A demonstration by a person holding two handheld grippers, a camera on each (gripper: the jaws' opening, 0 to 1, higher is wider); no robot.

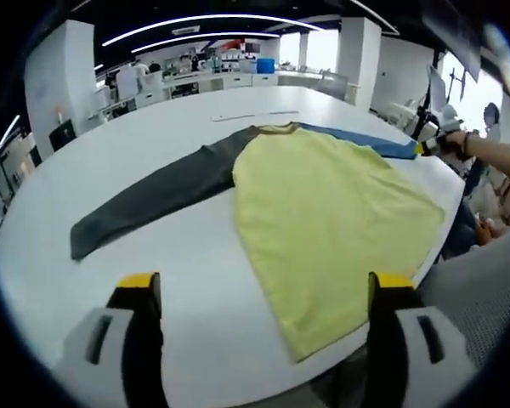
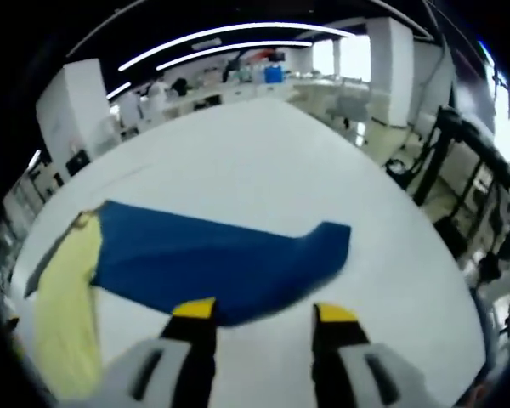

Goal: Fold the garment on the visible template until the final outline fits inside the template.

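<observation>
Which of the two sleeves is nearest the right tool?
The blue sleeve, right at the right tool; the dark grey sleeve lies across the yellow body.

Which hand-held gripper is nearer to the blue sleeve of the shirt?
Right. The right hand-held gripper sits at the blue sleeve, its jaws open around the sleeve's edge. The left hand-held gripper hangs over the table near the yellow hem, far from that sleeve.

Matt soft cloth garment [image 1: 323,212] lies on a smooth, faintly glossy white table [image 1: 153,144].
</observation>
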